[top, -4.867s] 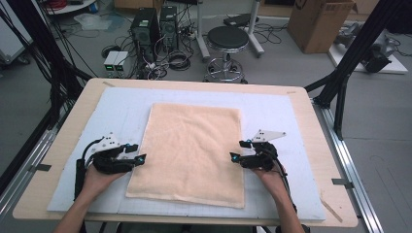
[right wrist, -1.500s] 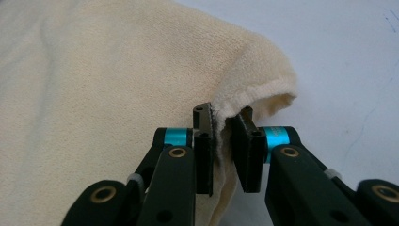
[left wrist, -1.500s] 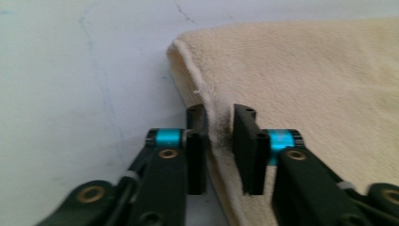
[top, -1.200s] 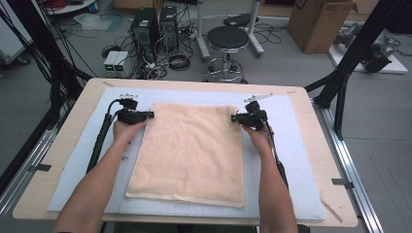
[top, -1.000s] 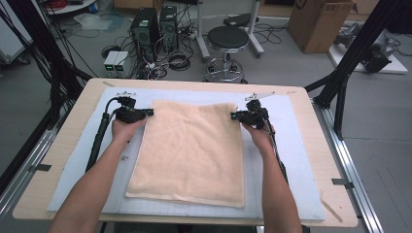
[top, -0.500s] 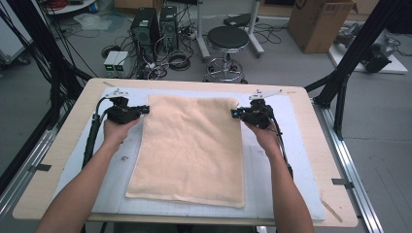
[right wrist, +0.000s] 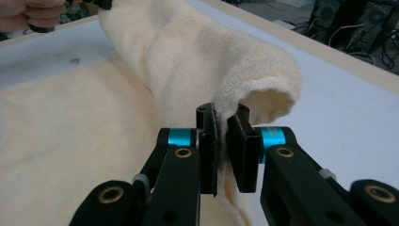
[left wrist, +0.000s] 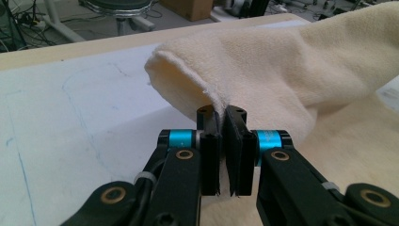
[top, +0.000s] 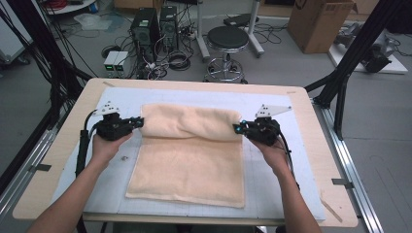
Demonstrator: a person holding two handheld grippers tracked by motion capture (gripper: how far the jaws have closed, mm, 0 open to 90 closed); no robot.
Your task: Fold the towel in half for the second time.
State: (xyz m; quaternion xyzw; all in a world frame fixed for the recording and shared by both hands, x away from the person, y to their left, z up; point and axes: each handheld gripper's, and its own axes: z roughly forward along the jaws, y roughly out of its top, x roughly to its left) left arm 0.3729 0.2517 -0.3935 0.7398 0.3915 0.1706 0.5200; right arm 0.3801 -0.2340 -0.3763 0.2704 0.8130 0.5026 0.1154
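Here, left gripper [top: 139, 122] and right gripper [top: 236, 128] each clamped on a far corner of the cream towel [top: 189, 160], far edge lifted and curled over, rest flat on the white mat [top: 272, 179].

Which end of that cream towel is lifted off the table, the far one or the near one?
The far end of the towel: pinched at its corners by the left gripper and right gripper, it curls back. The near end lies flat.
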